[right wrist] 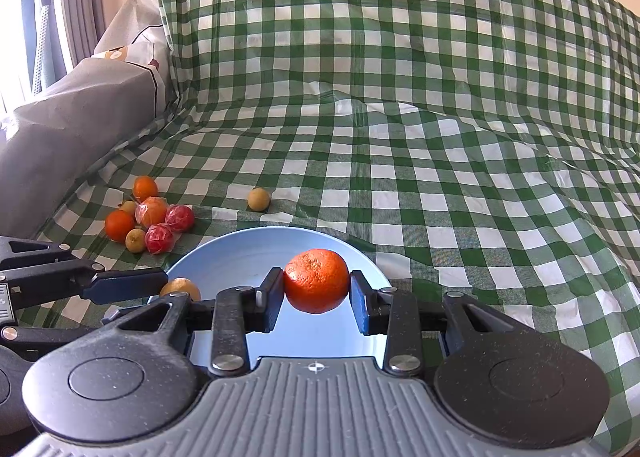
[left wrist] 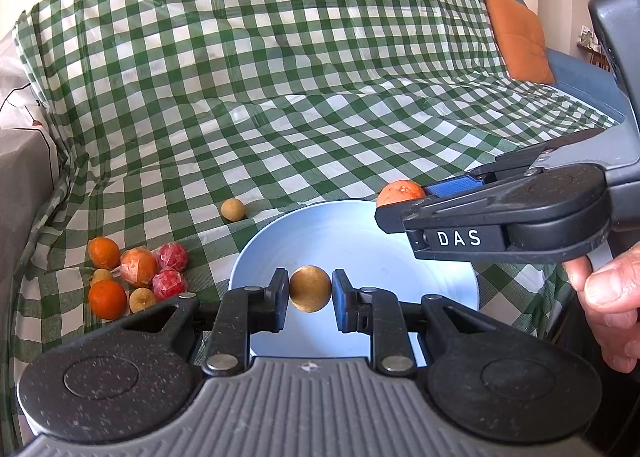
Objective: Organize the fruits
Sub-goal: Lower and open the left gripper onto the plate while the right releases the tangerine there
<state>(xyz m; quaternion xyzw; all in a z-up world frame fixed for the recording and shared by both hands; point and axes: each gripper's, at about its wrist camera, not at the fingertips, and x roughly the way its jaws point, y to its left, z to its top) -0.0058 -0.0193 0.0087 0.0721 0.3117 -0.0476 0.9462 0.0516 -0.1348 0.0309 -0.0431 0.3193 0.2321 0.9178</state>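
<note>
My left gripper (left wrist: 310, 289) is shut on a small tan round fruit (left wrist: 310, 289) and holds it above a light blue bowl (left wrist: 400, 249). My right gripper (right wrist: 317, 282) is shut on an orange (right wrist: 317, 281) above the same bowl (right wrist: 240, 257). In the left wrist view the right gripper (left wrist: 396, 203) reaches in from the right with the orange (left wrist: 400, 192) at its tip. In the right wrist view the left gripper (right wrist: 168, 287) comes in from the left with the tan fruit (right wrist: 181, 288).
A pile of oranges, red wrapped fruits and small tan fruits (left wrist: 138, 275) lies left of the bowl, also in the right wrist view (right wrist: 150, 219). One tan fruit (left wrist: 233, 210) lies alone behind the bowl. A green checked cloth (left wrist: 280, 97) covers the sofa; an orange cushion (left wrist: 518, 41) sits far right.
</note>
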